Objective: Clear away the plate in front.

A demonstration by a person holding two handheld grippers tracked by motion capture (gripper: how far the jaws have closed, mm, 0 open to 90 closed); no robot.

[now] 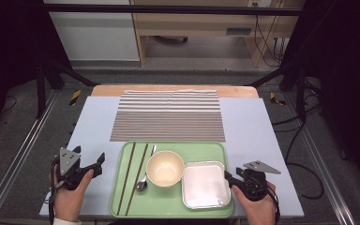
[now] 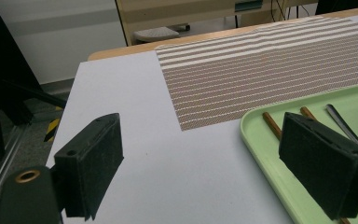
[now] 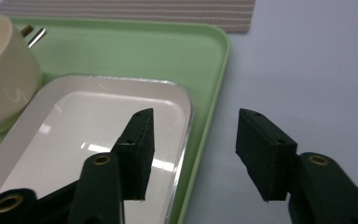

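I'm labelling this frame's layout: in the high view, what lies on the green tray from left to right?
Chopsticks → spoon → cream bowl → white square plate.

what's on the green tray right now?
On the green tray: two brown chopsticks, a metal spoon partly hidden behind the cream bowl, which looks empty, and a white square dish. Anything under bowl or dish is covered.
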